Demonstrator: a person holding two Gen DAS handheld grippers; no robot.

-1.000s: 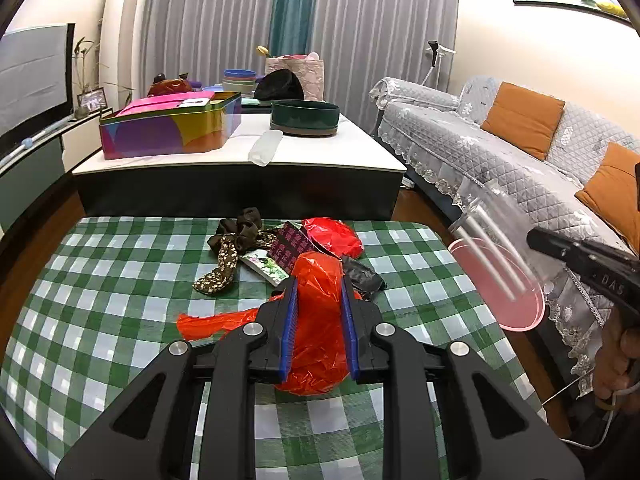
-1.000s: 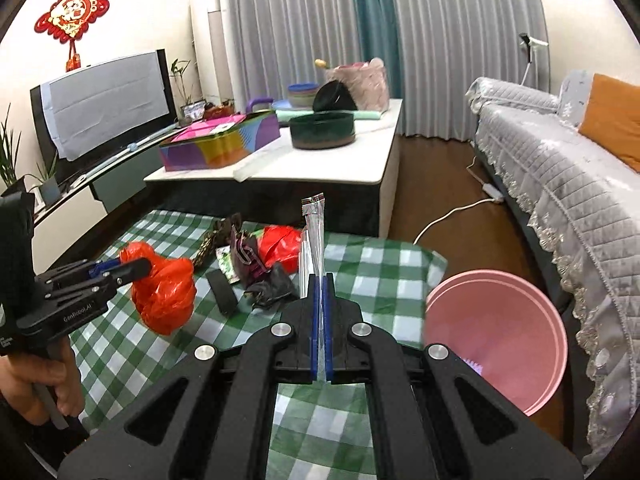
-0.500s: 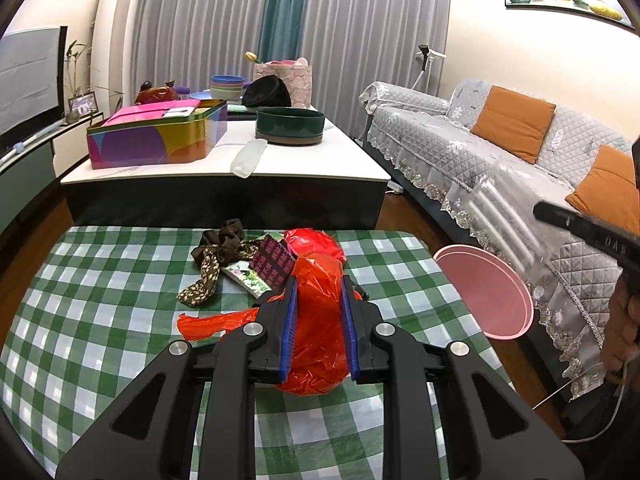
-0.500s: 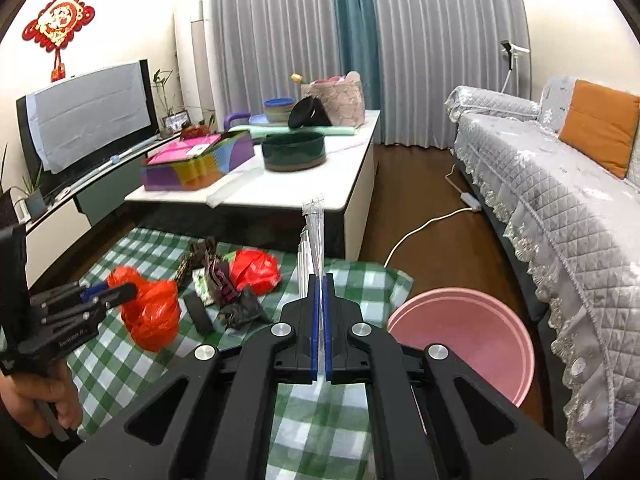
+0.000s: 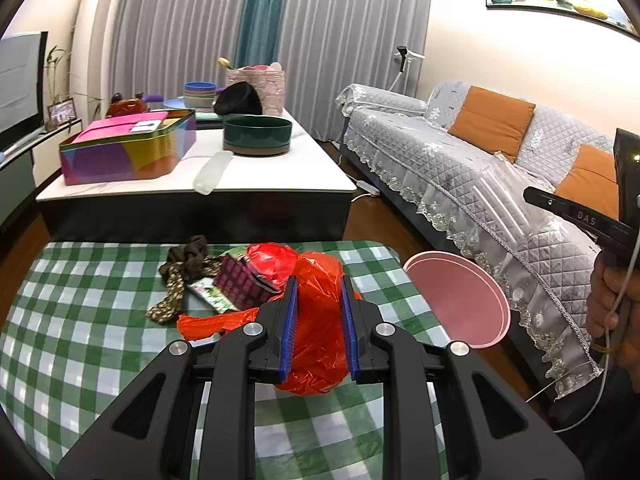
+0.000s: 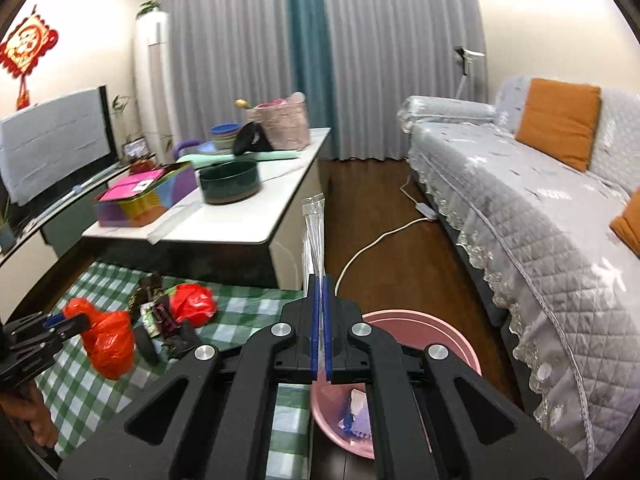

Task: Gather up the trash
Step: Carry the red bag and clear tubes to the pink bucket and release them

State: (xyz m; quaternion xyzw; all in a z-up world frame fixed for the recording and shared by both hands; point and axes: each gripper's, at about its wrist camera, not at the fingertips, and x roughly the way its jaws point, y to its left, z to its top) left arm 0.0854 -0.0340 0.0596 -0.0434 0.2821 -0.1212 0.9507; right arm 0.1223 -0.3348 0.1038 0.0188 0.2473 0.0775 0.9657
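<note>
Black right tool (image 5: 538,196), lettered "DAS", pinches clear wrapper (image 6: 314,236); left tool (image 5: 319,300) clamps red bag (image 5: 316,344).

Basin (image 6: 452,344) right of table (image 6: 100,376)

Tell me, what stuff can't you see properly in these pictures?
- Pink bin: right wrist view, the right gripper covers most of its contents.
- Clear plastic wrapper: left wrist view, see-through and blurred; its print is unreadable.
- Orange plastic bag: left wrist view, the left gripper hides its sides.
</note>
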